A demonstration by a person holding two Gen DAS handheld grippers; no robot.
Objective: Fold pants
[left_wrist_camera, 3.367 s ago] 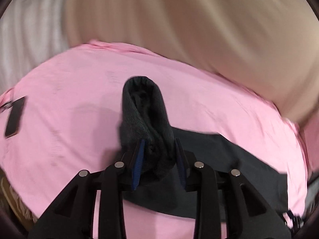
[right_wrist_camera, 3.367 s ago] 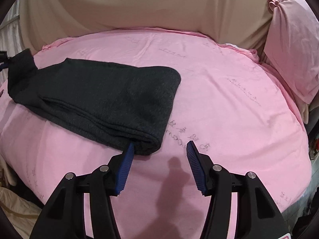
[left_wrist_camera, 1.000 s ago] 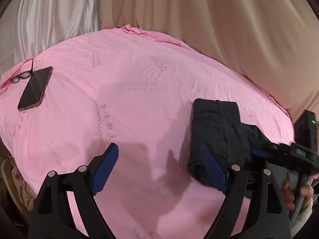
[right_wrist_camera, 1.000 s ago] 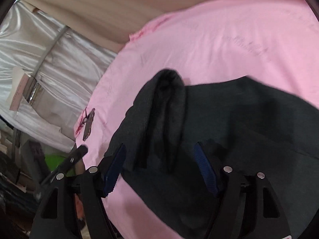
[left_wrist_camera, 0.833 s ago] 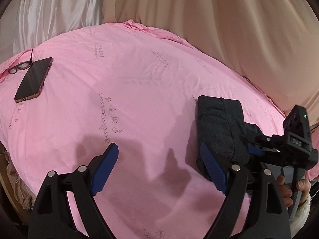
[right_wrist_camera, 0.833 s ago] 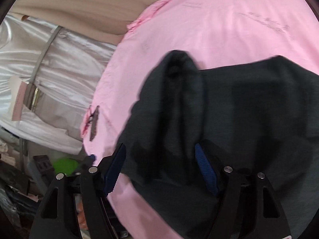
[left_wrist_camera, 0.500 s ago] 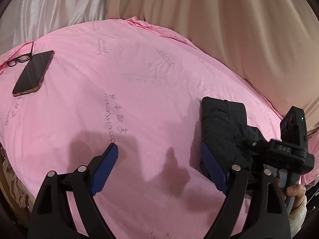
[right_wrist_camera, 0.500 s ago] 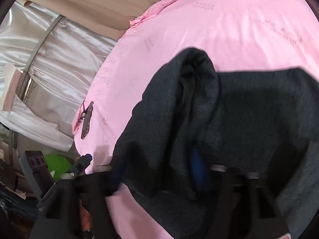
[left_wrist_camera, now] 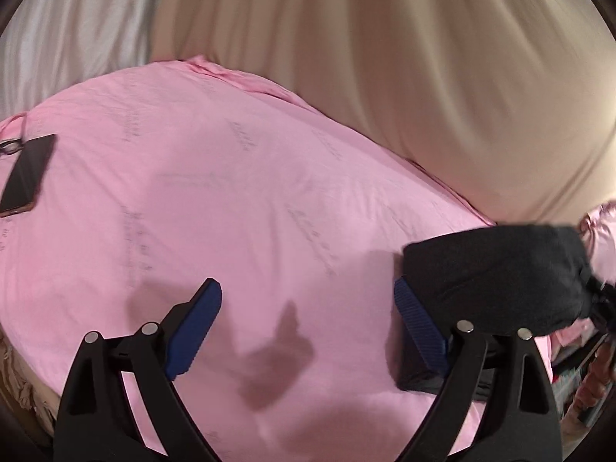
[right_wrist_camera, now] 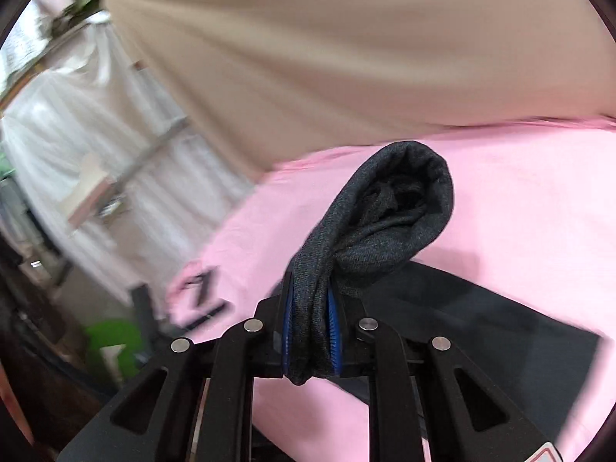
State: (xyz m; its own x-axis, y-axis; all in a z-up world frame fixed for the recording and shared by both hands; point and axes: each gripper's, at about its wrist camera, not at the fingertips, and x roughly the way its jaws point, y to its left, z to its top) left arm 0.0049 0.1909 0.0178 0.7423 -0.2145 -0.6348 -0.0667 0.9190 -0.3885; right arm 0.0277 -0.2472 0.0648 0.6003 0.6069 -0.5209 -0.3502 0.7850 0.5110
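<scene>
The dark grey pants [right_wrist_camera: 385, 215] are folded on a pink bed sheet [left_wrist_camera: 231, 192]. My right gripper [right_wrist_camera: 310, 300] is closing, and its blue pads press on a bunched end of the pants, which it holds up off the bed. The rest of the pants [right_wrist_camera: 481, 327] lies flat below and to the right. In the left wrist view the raised pants [left_wrist_camera: 496, 269] hang at the right, just beyond the right finger. My left gripper [left_wrist_camera: 306, 292] is opening over bare sheet with nothing between its fingers.
A phone [left_wrist_camera: 27, 173] and glasses [left_wrist_camera: 9, 146] lie at the bed's far left edge. A beige curtain [left_wrist_camera: 385, 57] hangs behind the bed, white drapes [right_wrist_camera: 77, 134] to its left. A pink pillow [left_wrist_camera: 600, 238] shows at the right.
My right gripper has closed on the end of the pants and lifted it off the bed. My left gripper has risen a little, and its jaws stand slightly wider.
</scene>
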